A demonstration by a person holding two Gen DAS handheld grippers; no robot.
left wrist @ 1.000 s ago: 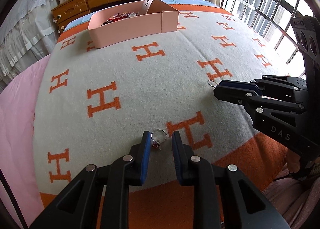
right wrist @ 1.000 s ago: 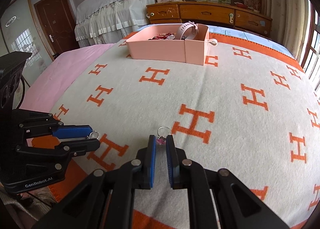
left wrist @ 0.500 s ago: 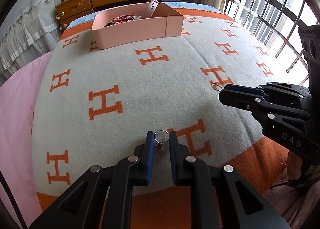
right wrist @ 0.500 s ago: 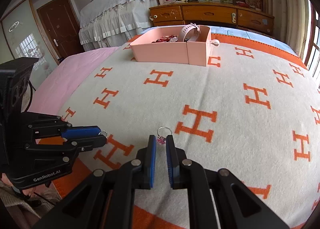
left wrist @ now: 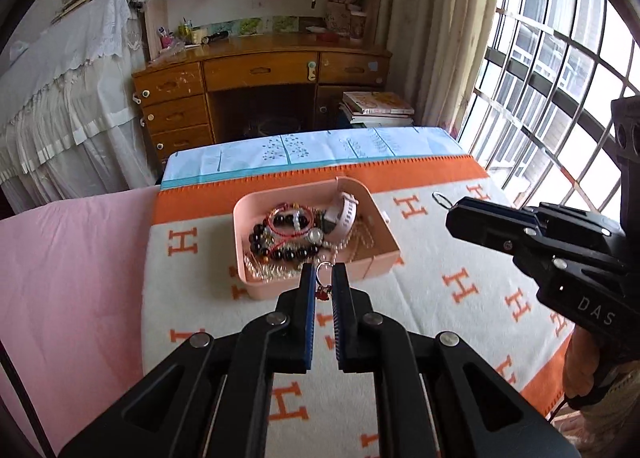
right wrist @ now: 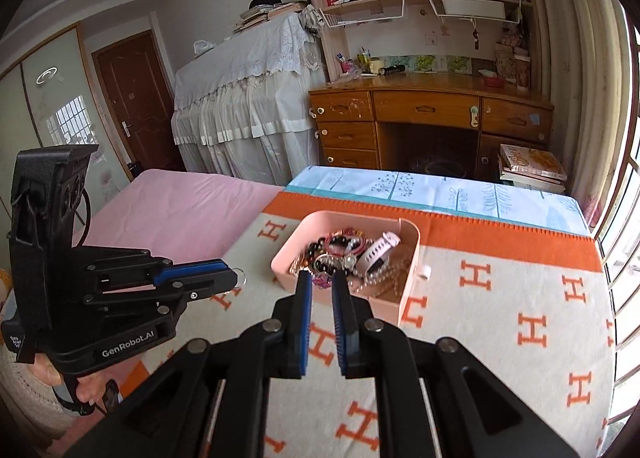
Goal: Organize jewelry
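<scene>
A pink tray holds beaded bracelets, a pale pink watch and chains on the H-patterned blanket. My left gripper is shut on a silver ring with a red charm, held in the air at the tray's near wall; its ring also shows in the right wrist view. My right gripper is shut on a ring with a pink charm, at the tray's near edge; its ring pokes out in the left wrist view.
The white and orange blanket covers the bed, with a pink sheet at the left. A wooden desk, bookshelves and a barred window stand beyond the bed's end.
Both grippers have lifted their rings off the blanket and carried them forward to the pink tray, which is now close below the fingertips.
</scene>
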